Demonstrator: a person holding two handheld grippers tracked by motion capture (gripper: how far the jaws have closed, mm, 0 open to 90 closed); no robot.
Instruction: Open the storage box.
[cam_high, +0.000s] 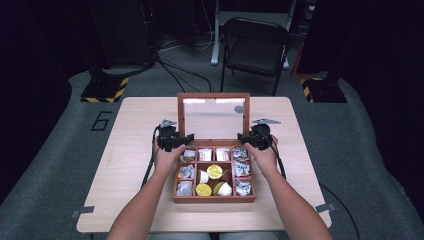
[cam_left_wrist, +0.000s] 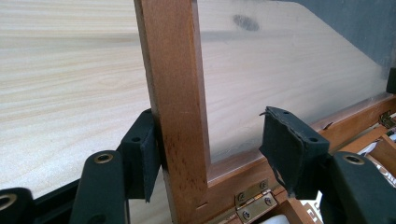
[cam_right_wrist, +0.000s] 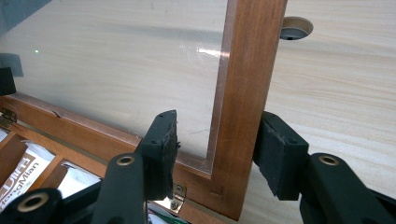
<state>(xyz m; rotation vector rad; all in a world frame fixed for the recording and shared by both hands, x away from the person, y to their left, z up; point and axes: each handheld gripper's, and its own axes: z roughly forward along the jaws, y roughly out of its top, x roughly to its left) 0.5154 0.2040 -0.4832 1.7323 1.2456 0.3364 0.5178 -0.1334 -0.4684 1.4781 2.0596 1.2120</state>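
A wooden compartment box (cam_high: 214, 199) sits mid-table with its glass-paned lid (cam_high: 213, 96) standing upright. Its cells hold white sachets (cam_high: 241, 169) and small cups with yellow lids (cam_high: 214, 171). My left gripper (cam_high: 175, 140) straddles the lid's left side rail (cam_left_wrist: 173, 70) near the hinge. One pad rests against the wood and the other stands clear over the glass, so the left gripper (cam_left_wrist: 215, 149) is open. My right gripper (cam_high: 252, 139) straddles the right side rail (cam_right_wrist: 252, 70) the same way. The right gripper (cam_right_wrist: 219, 147) is open, its inner pad off the wood.
The light wooden table (cam_high: 135, 165) has bare room left and right of the box. A black folding chair (cam_high: 255, 47) stands beyond its far edge. A brass hinge (cam_left_wrist: 254, 200) joins lid and box. A round hole (cam_right_wrist: 295, 28) shows in the tabletop behind the lid.
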